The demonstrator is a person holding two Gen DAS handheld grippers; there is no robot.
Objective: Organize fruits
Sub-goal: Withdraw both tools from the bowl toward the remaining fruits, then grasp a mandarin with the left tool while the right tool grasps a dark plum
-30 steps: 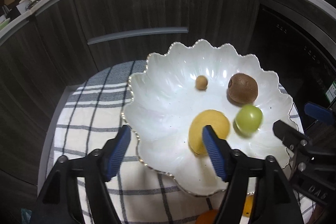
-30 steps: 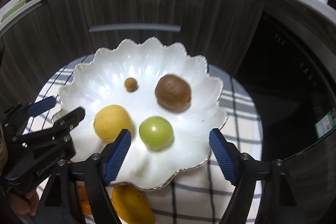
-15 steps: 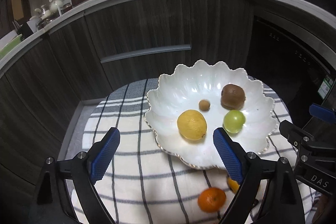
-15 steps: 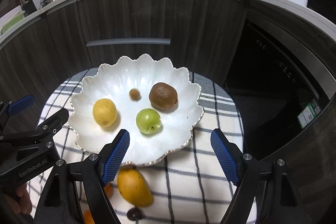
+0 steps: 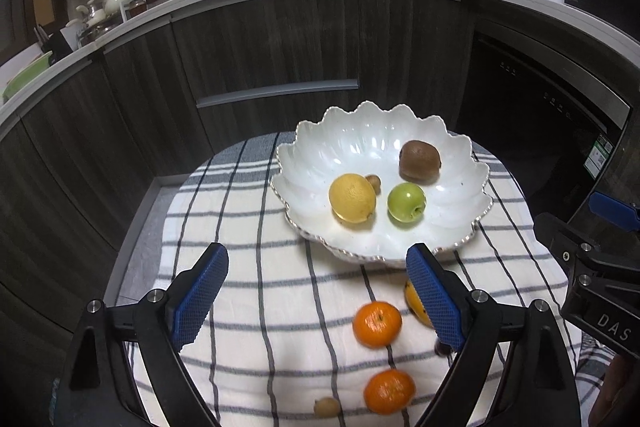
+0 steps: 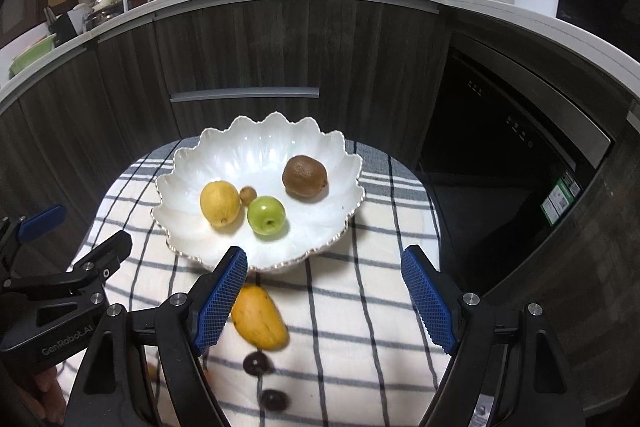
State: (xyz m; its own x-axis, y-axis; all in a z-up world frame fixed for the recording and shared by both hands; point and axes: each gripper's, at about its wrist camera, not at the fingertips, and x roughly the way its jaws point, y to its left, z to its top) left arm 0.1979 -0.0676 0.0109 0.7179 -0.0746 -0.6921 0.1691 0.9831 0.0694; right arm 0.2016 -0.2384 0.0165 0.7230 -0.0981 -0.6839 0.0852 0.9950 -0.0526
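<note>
The fingers of the left gripper stand wide apart and hold nothing; they hang above the striped cloth, touching no fruit; the fingers of the right gripper are also wide apart and empty, and the mango lies just beside the left one, partly hidden by it.

The white scalloped bowl stands on the cloth and holds four fruits: one lemon, one green apple, one kiwi and one small brown round fruit, which sits between the lemon and the apple, near to both.

Outside the bowl, on the cloth in front of it, the left wrist view shows two mandarins, one behind the other, and one more small brown fruit at the lower edge; the right wrist view shows the one mango and two dark round fruits, blurred, so their kind I cannot tell.

On the body of the left gripper, seen from the right wrist view, is written "GenRobot.AI"; on the body of the right gripper, seen from the left wrist view, the letters "DAS" can be read; the green label on the dark appliance is too small to read.
</note>
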